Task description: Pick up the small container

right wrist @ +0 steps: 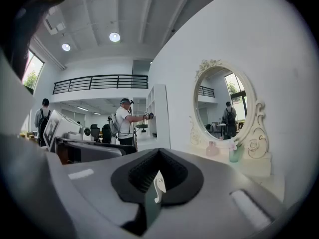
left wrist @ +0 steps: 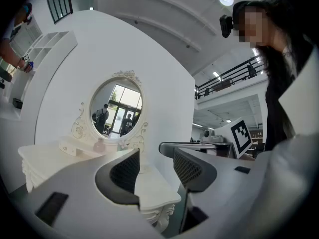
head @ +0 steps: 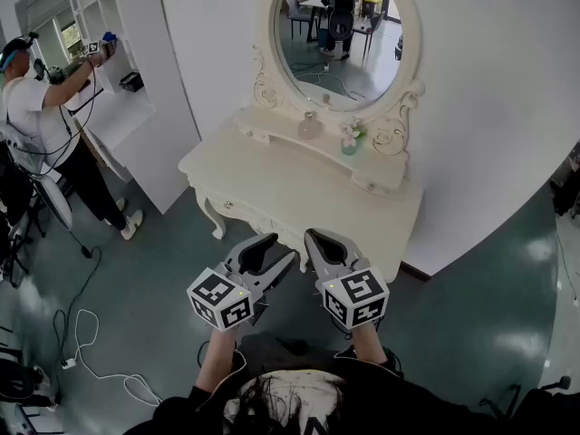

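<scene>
A white dressing table point(head: 272, 188) stands against the wall under an oval mirror point(head: 337, 34). On its raised back shelf sit a small pinkish round bottle point(head: 310, 127) and a small green cup point(head: 350, 143) holding flowers. Both also show in the right gripper view, the bottle point(right wrist: 212, 149) left of the cup point(right wrist: 235, 153). In the left gripper view the bottle point(left wrist: 99, 146) is faint below the mirror. My left gripper point(head: 281, 252) hangs open and empty before the table's front edge, with table top showing between its pads point(left wrist: 125, 171). My right gripper point(head: 314, 237) is beside it, shut and empty.
A person point(head: 36, 125) stands at the far left reaching into white shelving point(head: 109, 43). Cables point(head: 91, 333) lie on the green floor at the left. The white wall rises behind the table, and a dark object point(head: 566, 193) sits at the right edge.
</scene>
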Demonstrator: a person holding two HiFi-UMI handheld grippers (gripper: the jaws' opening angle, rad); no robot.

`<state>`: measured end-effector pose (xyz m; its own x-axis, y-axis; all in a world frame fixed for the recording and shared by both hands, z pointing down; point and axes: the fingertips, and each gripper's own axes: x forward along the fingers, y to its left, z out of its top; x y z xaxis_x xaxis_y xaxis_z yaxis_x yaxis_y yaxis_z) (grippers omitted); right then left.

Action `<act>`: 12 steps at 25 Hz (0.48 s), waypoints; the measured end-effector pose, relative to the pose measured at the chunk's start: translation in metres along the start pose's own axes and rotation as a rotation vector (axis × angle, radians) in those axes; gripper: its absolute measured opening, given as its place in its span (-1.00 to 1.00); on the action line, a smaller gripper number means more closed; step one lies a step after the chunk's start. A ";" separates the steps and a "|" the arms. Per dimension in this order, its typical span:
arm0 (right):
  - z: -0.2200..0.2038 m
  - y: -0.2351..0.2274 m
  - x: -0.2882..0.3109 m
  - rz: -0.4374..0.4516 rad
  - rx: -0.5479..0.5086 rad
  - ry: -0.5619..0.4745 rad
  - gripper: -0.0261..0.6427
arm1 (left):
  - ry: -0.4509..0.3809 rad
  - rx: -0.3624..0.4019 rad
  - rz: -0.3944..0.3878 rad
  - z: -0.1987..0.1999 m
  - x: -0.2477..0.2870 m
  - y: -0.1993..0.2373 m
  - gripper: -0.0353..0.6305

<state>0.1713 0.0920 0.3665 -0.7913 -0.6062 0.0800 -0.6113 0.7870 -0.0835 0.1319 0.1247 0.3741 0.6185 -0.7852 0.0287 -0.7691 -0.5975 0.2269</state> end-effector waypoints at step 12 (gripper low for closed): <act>0.000 -0.008 -0.006 0.023 0.016 -0.015 -0.89 | -0.008 -0.002 0.017 -0.002 0.008 -0.004 -0.35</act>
<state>0.1810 0.0899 0.3663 -0.8051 -0.5898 0.0630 -0.5931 0.7987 -0.1014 0.1400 0.1207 0.3753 0.6043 -0.7964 0.0251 -0.7790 -0.5840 0.2282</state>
